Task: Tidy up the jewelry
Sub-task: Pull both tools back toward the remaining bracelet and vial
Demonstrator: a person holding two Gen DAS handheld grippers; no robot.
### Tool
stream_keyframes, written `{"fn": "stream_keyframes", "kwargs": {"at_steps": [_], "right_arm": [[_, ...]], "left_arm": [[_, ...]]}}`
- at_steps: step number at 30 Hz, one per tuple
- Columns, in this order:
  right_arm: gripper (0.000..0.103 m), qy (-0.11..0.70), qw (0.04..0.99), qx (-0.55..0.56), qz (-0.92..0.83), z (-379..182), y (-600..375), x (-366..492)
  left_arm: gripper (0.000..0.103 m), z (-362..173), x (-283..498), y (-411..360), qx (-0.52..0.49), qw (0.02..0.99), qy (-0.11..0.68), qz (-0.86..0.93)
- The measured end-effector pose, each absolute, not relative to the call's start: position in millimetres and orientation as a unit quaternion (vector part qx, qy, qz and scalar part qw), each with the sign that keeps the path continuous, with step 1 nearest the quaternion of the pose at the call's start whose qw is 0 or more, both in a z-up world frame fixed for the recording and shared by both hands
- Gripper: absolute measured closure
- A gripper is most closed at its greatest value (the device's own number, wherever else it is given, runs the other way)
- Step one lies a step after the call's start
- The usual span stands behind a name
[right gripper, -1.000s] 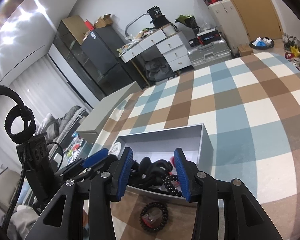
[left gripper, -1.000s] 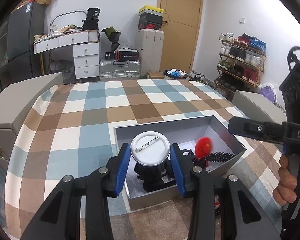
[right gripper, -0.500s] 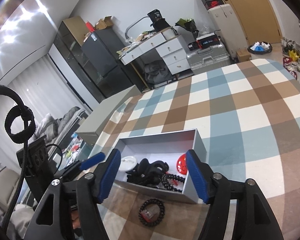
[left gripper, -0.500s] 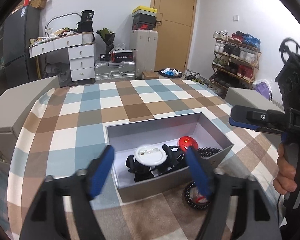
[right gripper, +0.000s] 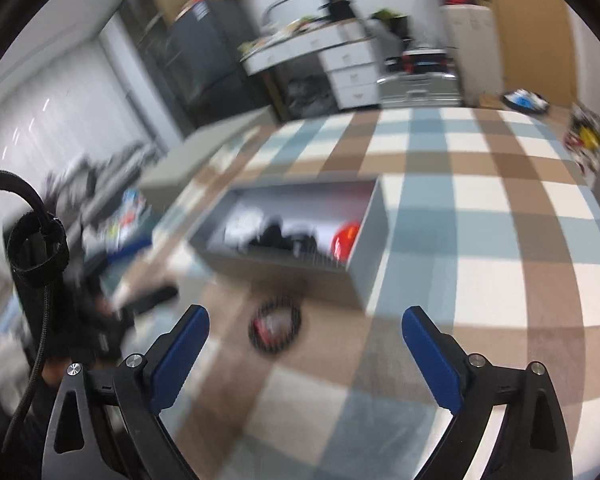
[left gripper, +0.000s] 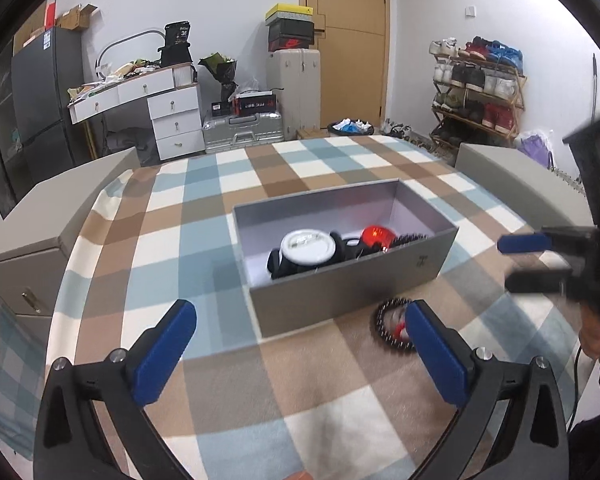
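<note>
Sharp in the left view only: white round badge [left gripper: 308, 245] and red ornament [left gripper: 375, 236] inside the grey box [left gripper: 340, 284] on the checked desk [left gripper: 220, 364]. Bead bracelet [right gripper: 275, 327] just outside the box, clearer from the right. Left gripper [left gripper: 300, 354] and right gripper [right gripper: 305, 354] jaws opening, nothing between. No readable writing.

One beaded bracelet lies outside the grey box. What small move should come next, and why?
Probably bring the right claw down over the black beaded bracelet. It lies on the checked cloth just in front of the grey box, while the other pieces are already inside. The right claw's jaws are opening, nothing is between them, and the bracelet sits just ahead of them.
</note>
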State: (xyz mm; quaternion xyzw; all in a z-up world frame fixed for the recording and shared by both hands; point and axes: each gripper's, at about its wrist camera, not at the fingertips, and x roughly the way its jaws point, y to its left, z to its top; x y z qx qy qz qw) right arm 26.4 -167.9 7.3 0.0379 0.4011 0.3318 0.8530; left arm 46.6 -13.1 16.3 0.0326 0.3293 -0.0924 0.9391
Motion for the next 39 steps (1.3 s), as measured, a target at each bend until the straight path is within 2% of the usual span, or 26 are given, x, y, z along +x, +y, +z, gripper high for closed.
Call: {"fn": "stream_keyframes", "kwargs": {"at_steps": [13,18,25,32,39], "right_arm": [[0.006,0.423,0.838,-0.009,0.344,8,-139,20],[0.007,0.439,0.823,-0.031,0.359,8,-115,21],[0.007,0.457,0.811,-0.003,0.365,-7,-108,27],[0.021,0.455,0.822,-0.043,0.340,-15,-92,25],[0.022,0.454,0.825,-0.059,0.330,-22,-85,26]], "left_arm": [[0.001,1,38,-12,0.026,0.926,0.362,-0.105],[0.001,-1,36,-14,0.055,0.921,0.371,-0.107],[0.001,0,40,5,0.034,0.921,0.376,-0.094],[0.001,-11,46,10,0.036,0.918,0.389,-0.076],[0.001,-14,47,20,0.027,0.914,0.400,-0.066]]}}
